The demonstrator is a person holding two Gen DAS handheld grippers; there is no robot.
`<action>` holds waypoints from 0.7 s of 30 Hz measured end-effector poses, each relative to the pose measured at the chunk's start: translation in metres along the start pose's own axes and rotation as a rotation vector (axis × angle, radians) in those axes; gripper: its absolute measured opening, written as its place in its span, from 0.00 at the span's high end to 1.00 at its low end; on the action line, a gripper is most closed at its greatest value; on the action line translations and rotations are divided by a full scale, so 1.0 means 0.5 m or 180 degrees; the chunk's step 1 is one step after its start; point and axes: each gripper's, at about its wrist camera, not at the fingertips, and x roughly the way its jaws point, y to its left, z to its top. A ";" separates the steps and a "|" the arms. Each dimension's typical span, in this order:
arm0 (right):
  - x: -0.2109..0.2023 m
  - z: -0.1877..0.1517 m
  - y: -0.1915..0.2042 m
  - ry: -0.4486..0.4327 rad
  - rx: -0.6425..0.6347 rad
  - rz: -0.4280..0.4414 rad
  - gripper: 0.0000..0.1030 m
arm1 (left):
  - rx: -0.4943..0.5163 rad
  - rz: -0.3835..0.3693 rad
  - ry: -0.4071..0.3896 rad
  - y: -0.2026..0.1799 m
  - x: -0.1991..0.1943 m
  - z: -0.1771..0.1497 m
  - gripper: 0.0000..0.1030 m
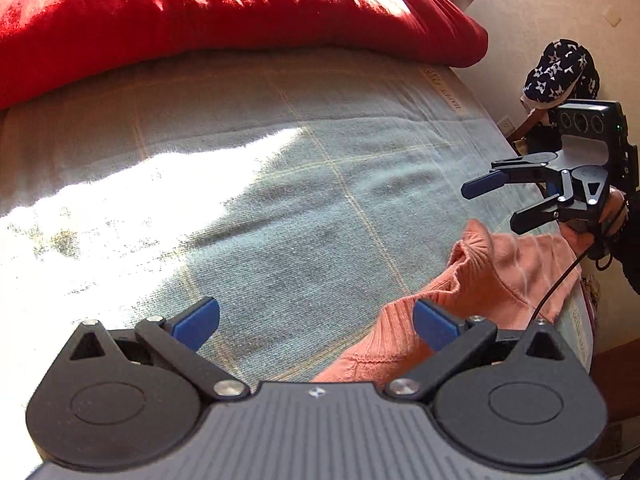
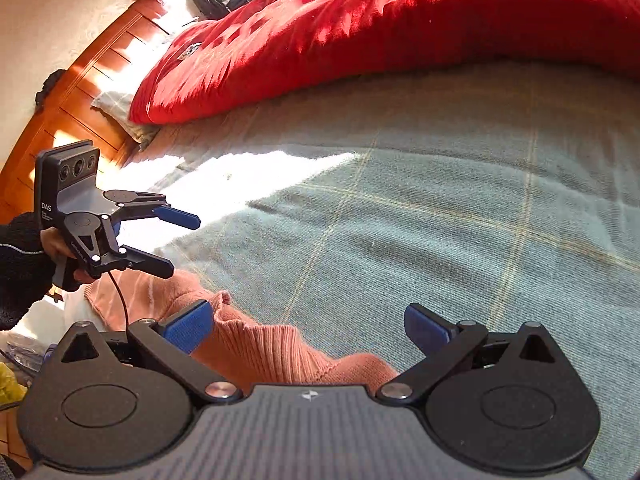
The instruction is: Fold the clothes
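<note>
- The bed [image 1: 280, 200], under a grey-green checked blanket [image 2: 440, 220], fills both views.
- A red quilt [image 1: 200, 12] lies bunched along the bed's far side.
- A salmon ribbed sweater [image 1: 500, 272] lies crumpled at the bed's near edge.
- The left claw [image 2: 178, 240] hovers just above the sweater, jaws spread, empty.
- The right claw [image 1: 504, 204] hovers beside the sweater, jaws spread, empty.

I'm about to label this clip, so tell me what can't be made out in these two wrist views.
- Pink sweater: its lower part is hidden under the left gripper body in the left wrist view, and under the right gripper body in the right wrist view.
- Green blanket: a sunlit patch is overexposed in both views, so its texture is lost.
- Red quilt: cut off by the frame edges.
</note>
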 end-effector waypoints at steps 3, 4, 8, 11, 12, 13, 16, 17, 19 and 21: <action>0.011 0.013 -0.040 -0.0025 0.0315 0.0228 0.00 | -0.0200 -0.0208 0.0080 0.033 0.014 0.003 0.01; 0.011 0.010 -0.053 -0.0043 0.0458 0.0300 0.00 | -0.0310 -0.0287 0.0100 0.043 0.019 -0.004 0.01; 0.013 -0.022 -0.081 0.0020 0.0941 0.0554 0.00 | -0.0656 -0.0564 0.0313 0.055 0.038 -0.052 0.01; 0.015 -0.056 -0.063 0.0181 0.1054 0.0651 0.00 | -0.0653 -0.0642 0.0491 0.027 0.035 -0.094 0.01; 0.015 -0.067 -0.053 0.0243 0.1059 0.0659 0.00 | -0.0650 -0.0652 0.0503 0.021 0.030 -0.102 0.01; 0.014 -0.077 -0.040 0.0297 0.1051 0.0652 0.00 | -0.0648 -0.0662 0.0514 0.015 0.025 -0.110 0.01; 0.004 -0.101 -0.006 0.0409 0.0994 0.0617 0.00 | -0.0640 -0.0692 0.0550 -0.004 0.009 -0.133 0.01; 0.001 -0.110 0.003 0.0451 0.0993 0.0611 0.00 | -0.0637 -0.0702 0.0562 -0.011 0.004 -0.141 0.01; -0.004 -0.128 0.017 0.0550 0.1018 0.0614 0.00 | -0.0632 -0.0722 0.0586 -0.023 -0.006 -0.156 0.01; -0.006 -0.149 0.029 0.0687 0.1064 0.0674 0.00 | -0.0627 -0.0742 0.0610 -0.036 -0.016 -0.172 0.01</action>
